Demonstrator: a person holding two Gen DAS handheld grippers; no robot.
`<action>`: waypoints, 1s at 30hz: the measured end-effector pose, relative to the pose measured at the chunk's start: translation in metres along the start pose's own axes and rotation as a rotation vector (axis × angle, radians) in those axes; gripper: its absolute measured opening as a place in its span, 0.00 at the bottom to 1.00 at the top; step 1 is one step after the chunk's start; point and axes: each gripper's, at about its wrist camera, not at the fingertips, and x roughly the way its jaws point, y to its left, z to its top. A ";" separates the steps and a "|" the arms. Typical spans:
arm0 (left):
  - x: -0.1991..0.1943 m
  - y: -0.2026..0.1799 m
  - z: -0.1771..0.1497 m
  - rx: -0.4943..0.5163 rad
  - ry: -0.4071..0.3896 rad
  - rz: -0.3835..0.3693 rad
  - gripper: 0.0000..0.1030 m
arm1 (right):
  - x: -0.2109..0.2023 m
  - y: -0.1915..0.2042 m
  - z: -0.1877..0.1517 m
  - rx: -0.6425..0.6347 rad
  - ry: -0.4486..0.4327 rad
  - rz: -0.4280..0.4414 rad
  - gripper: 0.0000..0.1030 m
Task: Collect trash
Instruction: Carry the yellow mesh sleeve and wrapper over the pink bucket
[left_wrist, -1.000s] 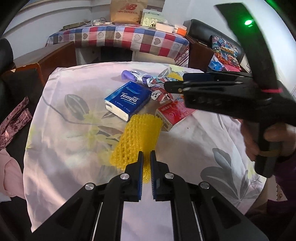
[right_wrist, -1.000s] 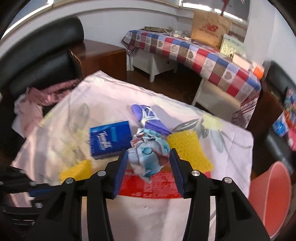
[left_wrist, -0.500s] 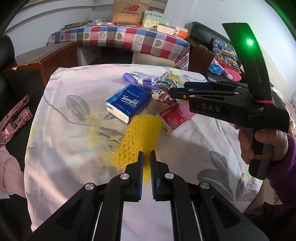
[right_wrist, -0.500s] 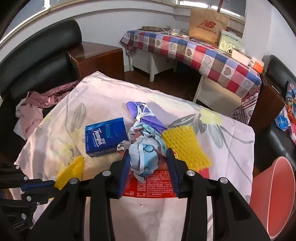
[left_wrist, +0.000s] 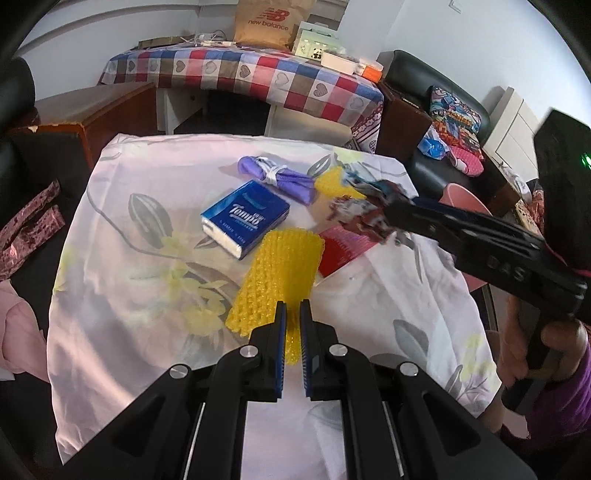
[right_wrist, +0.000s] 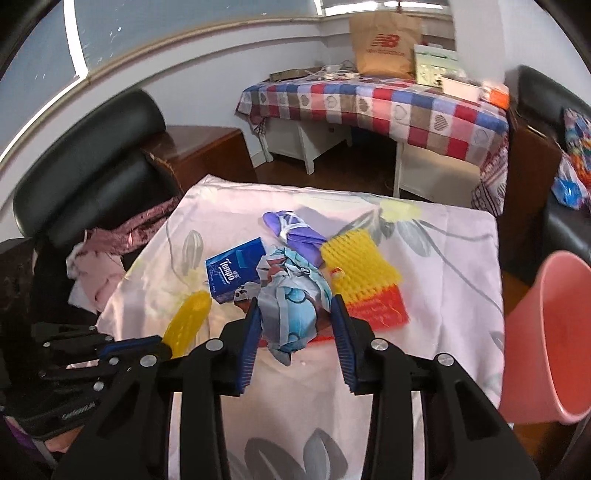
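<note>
My left gripper is shut on the near edge of a yellow foam net sleeve that lies on the flowered cloth. My right gripper is shut on a crumpled blue-and-white wrapper and holds it above the table; it shows in the left wrist view lifted over a red packet. A second yellow net sleeve, a purple tied bag and a blue Tempo tissue pack lie on the cloth.
A pink bin stands at the table's right side. A checkered-cloth table with a paper bag stands behind. Black sofa cushions and pink clothes are at the left. Dark furniture with colourful bags is at the right.
My right gripper closed on the crumpled wrapper and lifted it off the table, moving right. My left gripper stayed shut on the yellow net sleeve.
</note>
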 end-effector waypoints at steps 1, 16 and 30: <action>0.000 -0.003 0.001 0.001 0.000 -0.002 0.06 | -0.005 -0.003 -0.002 0.010 -0.008 -0.001 0.37; 0.015 -0.078 0.030 0.083 -0.008 -0.033 0.06 | -0.059 -0.069 -0.039 0.161 -0.077 -0.064 0.37; 0.044 -0.187 0.063 0.250 -0.019 -0.073 0.06 | -0.103 -0.144 -0.063 0.311 -0.146 -0.181 0.37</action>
